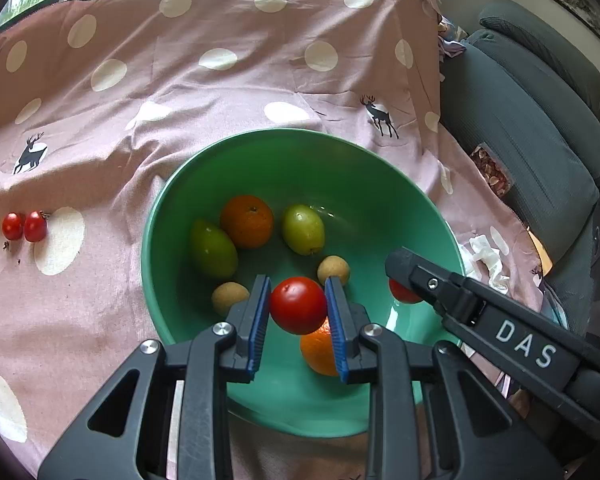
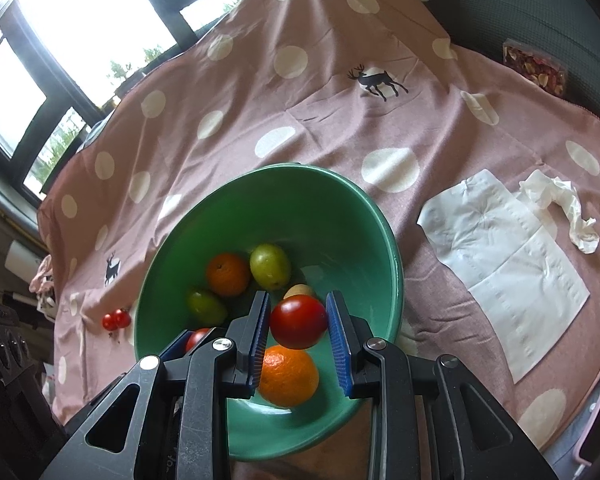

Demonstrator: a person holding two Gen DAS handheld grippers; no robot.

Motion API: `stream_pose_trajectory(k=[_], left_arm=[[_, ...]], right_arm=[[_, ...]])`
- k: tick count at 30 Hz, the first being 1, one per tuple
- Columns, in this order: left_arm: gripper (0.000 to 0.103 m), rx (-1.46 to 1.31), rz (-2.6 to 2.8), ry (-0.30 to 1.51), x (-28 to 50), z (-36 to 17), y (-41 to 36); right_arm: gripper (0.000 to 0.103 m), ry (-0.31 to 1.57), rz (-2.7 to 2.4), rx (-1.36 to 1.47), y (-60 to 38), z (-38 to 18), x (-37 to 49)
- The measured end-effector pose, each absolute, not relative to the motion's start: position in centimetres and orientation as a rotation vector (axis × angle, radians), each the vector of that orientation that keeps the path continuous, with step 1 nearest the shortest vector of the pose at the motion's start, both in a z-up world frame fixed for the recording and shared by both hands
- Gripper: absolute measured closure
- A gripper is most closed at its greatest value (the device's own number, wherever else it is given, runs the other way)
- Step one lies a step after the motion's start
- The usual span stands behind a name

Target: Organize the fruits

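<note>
Between the blue pads of the left gripper [image 1: 298, 306] sits a red tomato [image 1: 298, 305], pinched on both sides and held above the inside of the green bowl [image 1: 284, 148]. Just beyond that gripper's tips, on the bowl floor, lie two small tan fruits [image 1: 333, 270], one to either side, and farther ahead an orange [image 1: 247, 222] flanked by two green fruits [image 1: 303, 229]. Directly under the held tomato a second orange [image 1: 318, 350] rests near the bowl's closer wall. To the right of the left gripper, the right gripper [image 2: 299, 322] reaches over the bowl rim; in its own view its pads are clamped on another red tomato [image 2: 299, 322], also hanging over the bowl with the near orange just below it. From that view, the left gripper's blue pads and its tomato show low at the left edge of the bowl. Well off to the left of both tools, outside the bowl, two small red tomatoes [image 1: 24, 226] lie touching each other on the pink polka-dot cloth [image 1: 220, 92] with its dark deer prints. To the right of the right gripper, on the same cloth, a flat white paper napkin [image 2: 508, 264] is spread out, with a crumpled tissue [image 2: 572, 216] at its far corner.
</note>
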State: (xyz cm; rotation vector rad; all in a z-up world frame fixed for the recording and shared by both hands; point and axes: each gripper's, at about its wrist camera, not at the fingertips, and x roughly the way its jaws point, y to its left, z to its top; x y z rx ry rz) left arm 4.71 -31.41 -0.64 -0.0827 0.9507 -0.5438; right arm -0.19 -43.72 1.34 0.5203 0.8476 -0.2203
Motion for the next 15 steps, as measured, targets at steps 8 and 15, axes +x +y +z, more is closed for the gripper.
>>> stream_pose_trajectory(k=[8, 15], left_arm=[[0.075, -0.098, -0.559, 0.961, 4.8, -0.6, -31.1], [0.067, -0.129, -0.566, 0.966, 4.9, 0.2, -29.5]], right_arm=[[0.072, 0.852, -0.222, 0.513, -43.7, 1.3, -0.1], [0.072, 0.858, -0.235, 0.494, -43.5, 1.3, -0.1]])
